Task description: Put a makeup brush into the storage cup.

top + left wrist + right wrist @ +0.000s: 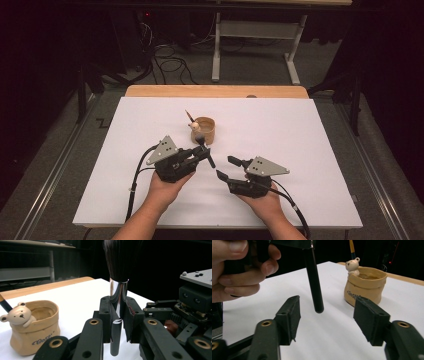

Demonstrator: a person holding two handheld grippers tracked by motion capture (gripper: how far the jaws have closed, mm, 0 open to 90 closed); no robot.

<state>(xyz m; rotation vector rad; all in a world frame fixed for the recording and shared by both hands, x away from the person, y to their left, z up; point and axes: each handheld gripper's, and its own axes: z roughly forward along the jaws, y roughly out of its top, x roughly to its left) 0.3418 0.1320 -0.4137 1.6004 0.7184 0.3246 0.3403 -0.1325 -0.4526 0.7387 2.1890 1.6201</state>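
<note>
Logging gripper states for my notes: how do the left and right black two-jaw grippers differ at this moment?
The left black two-jaw gripper is shut on a black-handled makeup brush with a silver ferrule; the right black two-jaw gripper is open and holds nothing. The left sits close beside the tan bear-decorated ceramic pot; the right is farther from it. In the right gripper view, the brush handle's tip hangs between the right's spread jaws, untouched. Both are hand-held over the white table.

high view looks down from above; both gripper views sit low, sharing the pot.
</note>
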